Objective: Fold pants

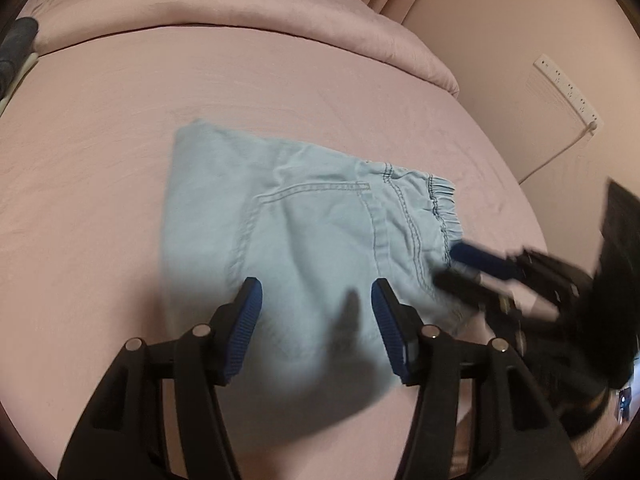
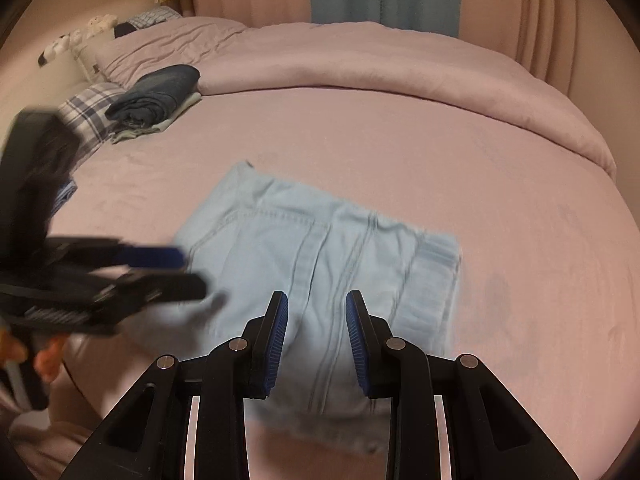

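Note:
Light blue pants point(image 1: 312, 220) lie folded into a compact rectangle on the pink bed sheet point(image 1: 100, 200), back pocket up and elastic waistband at the right. In the left wrist view my left gripper point(image 1: 316, 292) hovers over the near edge of the pants, open, with nothing between its blue pads. My right gripper point(image 1: 450, 266) comes in blurred from the right beside the waistband corner. In the right wrist view the pants point(image 2: 320, 240) lie flat below my right gripper point(image 2: 316, 300), which is open and holds no cloth. My left gripper point(image 2: 192, 272) is blurred at the pants' left edge.
A bunched pink duvet point(image 2: 400, 68) runs along the far side of the bed. A stack of folded clothes with a dark blue item on top point(image 2: 160, 92) sits far left beside a plaid pillow point(image 2: 88, 108). A white power strip point(image 1: 568, 88) hangs on the right wall.

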The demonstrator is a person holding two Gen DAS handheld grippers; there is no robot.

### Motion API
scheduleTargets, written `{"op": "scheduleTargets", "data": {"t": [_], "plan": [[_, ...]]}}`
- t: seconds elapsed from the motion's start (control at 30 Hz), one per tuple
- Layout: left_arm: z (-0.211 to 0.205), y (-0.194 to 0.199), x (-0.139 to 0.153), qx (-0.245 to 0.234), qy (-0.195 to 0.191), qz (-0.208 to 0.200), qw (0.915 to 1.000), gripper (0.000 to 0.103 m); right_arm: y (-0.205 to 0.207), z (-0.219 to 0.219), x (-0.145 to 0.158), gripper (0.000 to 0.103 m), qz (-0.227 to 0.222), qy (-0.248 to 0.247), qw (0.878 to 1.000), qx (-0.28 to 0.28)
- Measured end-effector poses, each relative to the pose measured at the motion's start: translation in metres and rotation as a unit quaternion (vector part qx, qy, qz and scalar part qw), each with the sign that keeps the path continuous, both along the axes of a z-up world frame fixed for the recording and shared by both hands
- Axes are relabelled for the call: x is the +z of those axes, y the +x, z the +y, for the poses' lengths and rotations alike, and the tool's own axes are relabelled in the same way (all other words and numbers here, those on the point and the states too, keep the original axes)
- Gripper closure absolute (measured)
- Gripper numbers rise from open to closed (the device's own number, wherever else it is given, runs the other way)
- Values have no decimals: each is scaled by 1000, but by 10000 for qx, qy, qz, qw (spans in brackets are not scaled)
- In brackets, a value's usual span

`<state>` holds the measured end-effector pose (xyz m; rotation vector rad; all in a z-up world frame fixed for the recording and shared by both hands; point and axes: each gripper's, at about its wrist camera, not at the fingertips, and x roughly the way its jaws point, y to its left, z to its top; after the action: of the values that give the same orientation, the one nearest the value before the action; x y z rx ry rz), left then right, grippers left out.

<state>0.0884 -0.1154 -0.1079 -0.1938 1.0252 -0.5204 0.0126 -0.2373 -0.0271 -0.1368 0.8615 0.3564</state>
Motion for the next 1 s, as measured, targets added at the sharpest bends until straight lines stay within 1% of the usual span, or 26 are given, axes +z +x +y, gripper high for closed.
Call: {"op": "scheduleTargets", "data": {"t": [0.1,0.2,0.27,0.4,0.47,0.53,0.63,0.7,0.73,0.77,0.8,0.87,0.93,0.97,1.0], "plan": [[-14,6,-4,-72,182,-7,9998,47,-6,2,-9,73,37,-49,9999,91],[-20,12,-14,-125,313,145,9993,47,-1,9,-21,73,205,-37,9997,92],[-19,13,-17,-144,343,213,9991,45,-1,8,-30,73,397,-53,9992,76],[-19,15,-16,-149,373,252,9989,45,-1,9,-35,73,487,-5,9988,39],[-16,13,-13,-123,331,247,9991,45,0,10,-35,73,508,16,9987,26],[-16,15,-11,-57,181,305,9994,45,-2,9,-34,73,481,45,9988,20],[-2,8,-4,54,-68,318,9995,45,-6,6,-31,72,479,132,9988,-22],[11,2,3,165,-98,221,9996,41,-8,2,-27,70,441,165,9989,-56],[17,-2,4,227,-110,184,9995,37,-10,1,-26,69,431,182,9989,-54],[24,-4,6,313,-129,145,9993,34,-12,-1,-24,68,413,194,9989,-76],[33,-7,8,421,-165,125,9989,34,-13,-2,-22,64,383,177,9991,-108],[46,-10,8,559,-221,154,9981,33,-15,-5,-18,62,310,167,9992,-170],[57,-11,6,705,-246,207,9970,33,-17,-10,-14,58,288,245,9990,-232],[64,-12,4,785,-253,250,9963,33,-17,-12,-13,53,261,235,9990,-292],[67,-12,3,818,-273,278,9959,33,-17,-14,-12,51,218,213,9989,-370]]}}
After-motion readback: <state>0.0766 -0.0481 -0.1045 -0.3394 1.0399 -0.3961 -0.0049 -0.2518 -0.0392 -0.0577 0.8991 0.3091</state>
